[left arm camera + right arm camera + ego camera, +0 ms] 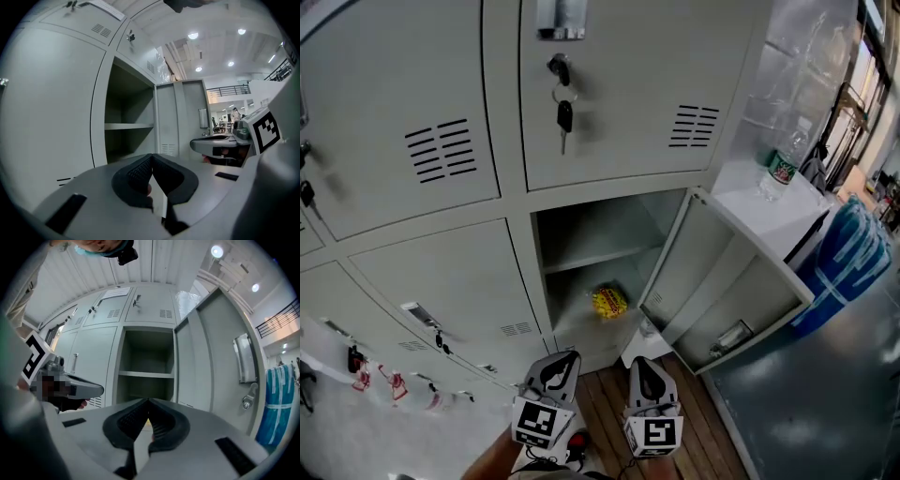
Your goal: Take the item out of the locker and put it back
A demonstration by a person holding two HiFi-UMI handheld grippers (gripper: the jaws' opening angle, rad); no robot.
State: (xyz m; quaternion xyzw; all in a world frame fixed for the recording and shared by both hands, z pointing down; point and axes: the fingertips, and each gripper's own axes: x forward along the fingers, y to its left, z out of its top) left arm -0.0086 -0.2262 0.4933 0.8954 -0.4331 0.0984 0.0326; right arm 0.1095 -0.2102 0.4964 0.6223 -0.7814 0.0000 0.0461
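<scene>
My left tongs [553, 364] and right tongs [645, 367] hang side by side low in the head view, over the brown wooden floor slats [602, 405], both aimed at the bank of pale grey metal lockers. In each gripper view the black ribbed pads meet at their tips with nothing between them, so both tongs are closed and empty.

The item I'm after, a small yellow crinkled packet with red print [609, 301], lies on the bottom of the open locker compartment [581, 323], below its single grey shelf [592, 255] and toward the right side. It is well apart from both tongs. The grey locker door [680, 267] stands swung out to the right, so the way in looks unobstructed.

I judge the packet to be light and soft, likely a thin film bag that will crumple and may slide on the smooth metal. Its contents could crush under a hard squeeze. I would open one pair of tongs, come in low under the shelf, and pinch it gently across a raised fold or the sealed edge rather than pressing down on the flat middle. What the print says I cannot tell.
</scene>
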